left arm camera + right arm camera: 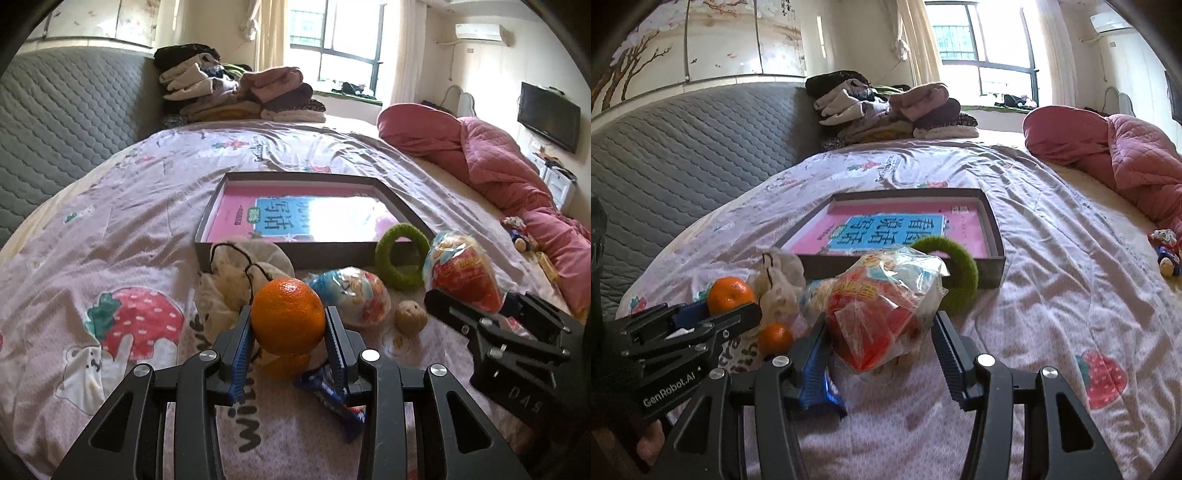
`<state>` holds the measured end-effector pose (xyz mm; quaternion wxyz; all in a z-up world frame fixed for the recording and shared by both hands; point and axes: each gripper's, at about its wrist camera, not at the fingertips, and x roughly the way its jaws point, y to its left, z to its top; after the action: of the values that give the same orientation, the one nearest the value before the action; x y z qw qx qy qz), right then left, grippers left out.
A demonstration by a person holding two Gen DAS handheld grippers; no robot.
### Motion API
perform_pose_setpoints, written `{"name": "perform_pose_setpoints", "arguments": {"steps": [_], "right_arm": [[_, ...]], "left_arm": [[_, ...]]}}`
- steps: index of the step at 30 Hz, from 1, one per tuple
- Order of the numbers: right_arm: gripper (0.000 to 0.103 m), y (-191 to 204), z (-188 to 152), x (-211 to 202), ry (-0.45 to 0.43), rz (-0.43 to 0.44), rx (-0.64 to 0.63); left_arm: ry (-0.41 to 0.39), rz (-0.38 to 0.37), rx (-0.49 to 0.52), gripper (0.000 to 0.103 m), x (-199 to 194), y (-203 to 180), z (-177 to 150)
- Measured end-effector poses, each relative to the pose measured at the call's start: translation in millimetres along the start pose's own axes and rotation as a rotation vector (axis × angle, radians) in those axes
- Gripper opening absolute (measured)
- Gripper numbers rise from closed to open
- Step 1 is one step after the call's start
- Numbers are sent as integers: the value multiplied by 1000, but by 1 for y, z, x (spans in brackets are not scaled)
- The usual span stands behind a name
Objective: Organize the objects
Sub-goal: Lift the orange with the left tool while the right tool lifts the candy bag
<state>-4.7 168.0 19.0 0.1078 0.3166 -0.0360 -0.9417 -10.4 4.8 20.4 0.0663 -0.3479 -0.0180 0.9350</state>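
The left gripper [288, 325] clamps an orange [287, 315] above a bed [147, 192]. The right gripper [881, 332] grips a red snack bag [882, 306] near a shallow box [993, 236].

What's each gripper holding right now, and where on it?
Left gripper: an orange, pinched across its middle, clear of the bedsheet. Right gripper: a red-and-clear snack bag, held at its lower sides, left pad pressing in.

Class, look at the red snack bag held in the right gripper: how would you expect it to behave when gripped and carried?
The snack bag looks crinkly and air-filled, so probably light and squashy. Its glossy film may slip between the right gripper fingers. Contents likely crush if squeezed.
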Motion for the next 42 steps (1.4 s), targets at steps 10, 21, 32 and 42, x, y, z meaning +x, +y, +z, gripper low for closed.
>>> {"name": "perform_pose_setpoints", "arguments": {"steps": [10,21,32,42], "right_arm": [[54,-3,22,9,-27,-24,-4],[54,-8,50,19,-58,-67,1],[54,-15,81,37,-78,-109,-4],[54,-15,101,54,-82,-104,-15]], "left_arm": [[-18,19,-9,38,9,-3,24],[-3,24,-50,38,24,5,59],[-24,42,-38,38,35,17,92],[-31,28,-23,38,48,17,107]]}}
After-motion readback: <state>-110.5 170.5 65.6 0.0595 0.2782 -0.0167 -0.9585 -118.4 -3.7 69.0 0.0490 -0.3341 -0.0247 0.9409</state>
